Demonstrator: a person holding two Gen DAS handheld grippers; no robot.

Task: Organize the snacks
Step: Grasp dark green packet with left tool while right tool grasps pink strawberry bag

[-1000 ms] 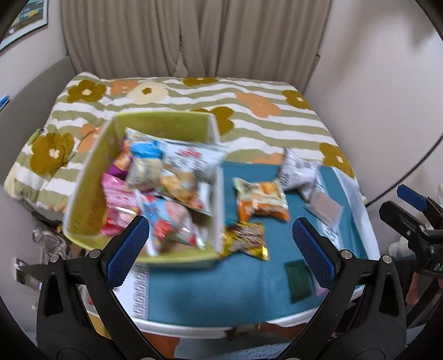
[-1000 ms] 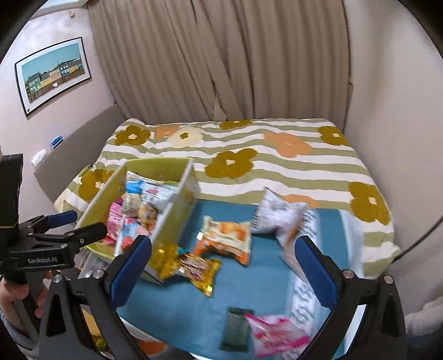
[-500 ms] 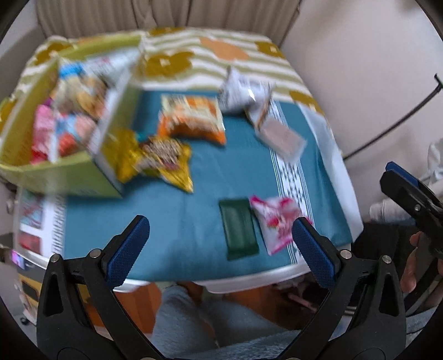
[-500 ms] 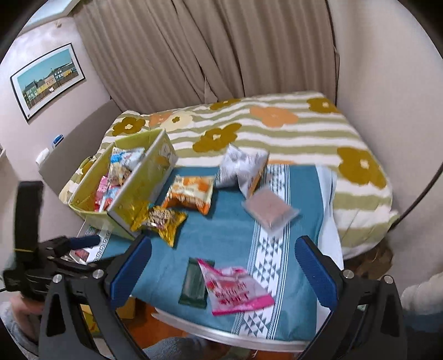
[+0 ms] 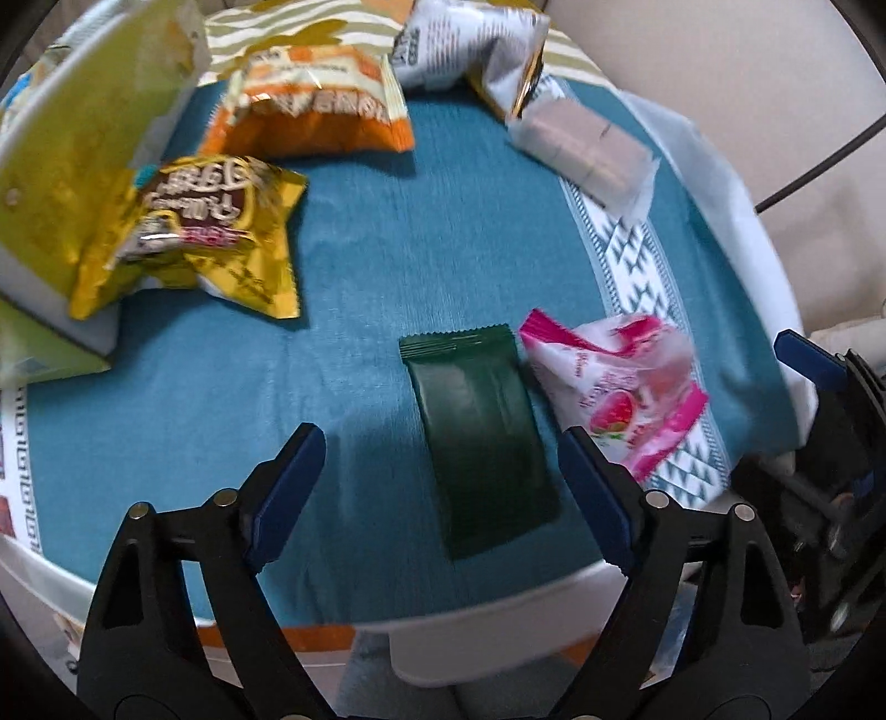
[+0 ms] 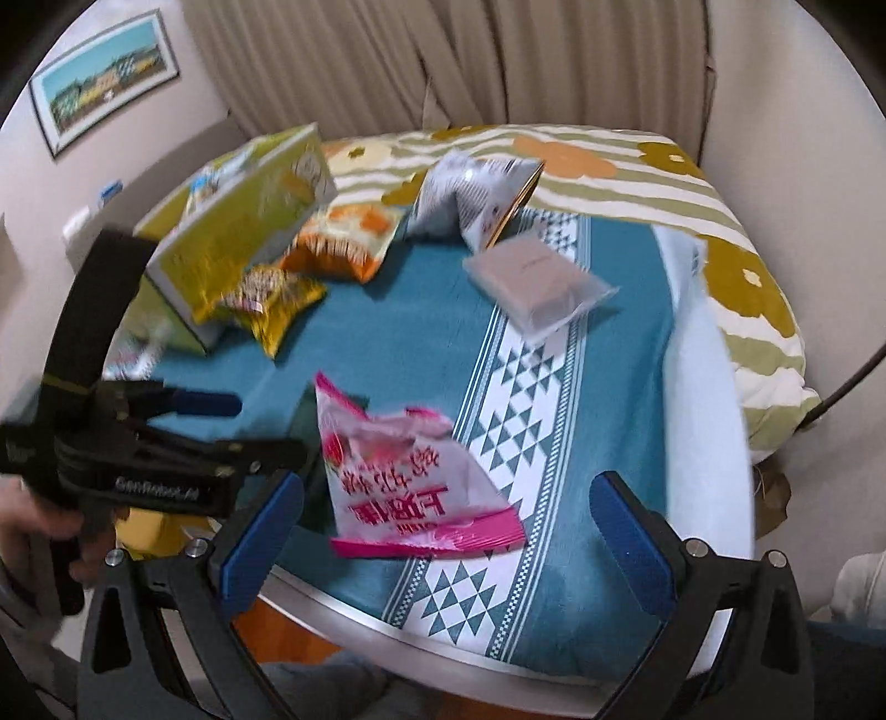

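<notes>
Both claws lower, left claw [image 5: 440, 487] narrower over green packet [image 5: 479, 437].

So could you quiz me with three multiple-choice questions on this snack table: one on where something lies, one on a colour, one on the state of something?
1. What lies right beside the dark green packet?
A. the pink strawberry packet
B. the orange bag
C. the clear-wrapped brown block

2. What colour is the tablecloth?
A. red
B. teal with a white patterned band
C. plain black

3. What does the left gripper hold?
A. the yellow bag
B. the white bag
C. nothing

Answers:
1 A, their edges nearly meet near the table's front.
2 B, seen in both views.
3 C, its closing jaws hover over the green packet, pads touching nothing.
</notes>
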